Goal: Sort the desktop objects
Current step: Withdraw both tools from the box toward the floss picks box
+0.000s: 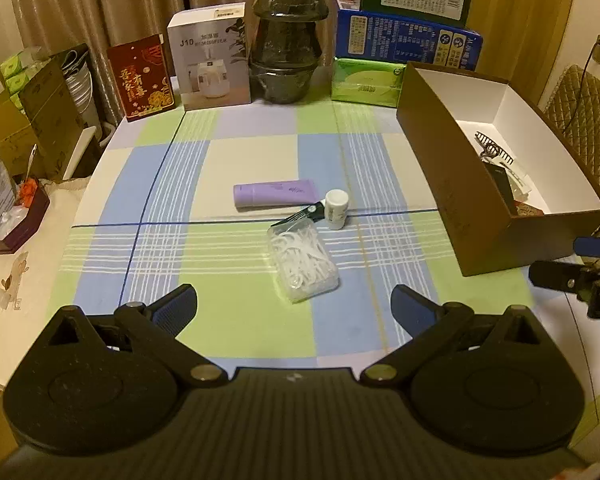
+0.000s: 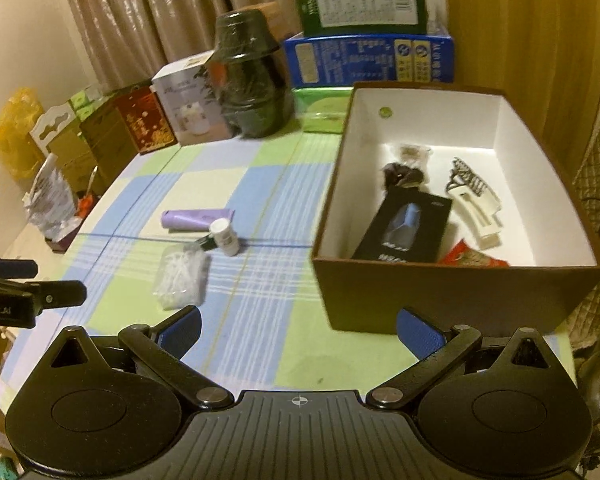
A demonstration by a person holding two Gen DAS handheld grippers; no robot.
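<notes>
Both tools hover over the checked counter [image 1: 260, 320] with nothing between their fingers: the left hand-held gripper [image 1: 294, 312] is spread wide just near of the clear floss-pick box [image 1: 303, 262], and the right hand-held gripper [image 2: 299, 334] is equally wide, its right finger close to the near wall of the brown box [image 2: 440, 296]. In the middle of the counter lies a purple tube [image 1: 275, 195] on its side; just right of it stands a small white bottle [image 1: 336, 209], with a dark comb-like item [image 1: 300, 216] touching the bottle's left side and the floss-pick box just near of it. The brown box sits at the right, holding a black carton [image 2: 404, 228], a white clip [image 2: 480, 216], a dark hair claw [image 2: 466, 178] and a red packet [image 2: 472, 258]. Cartons and stacked dark bowls [image 1: 286, 36] line the far edge.
</notes>
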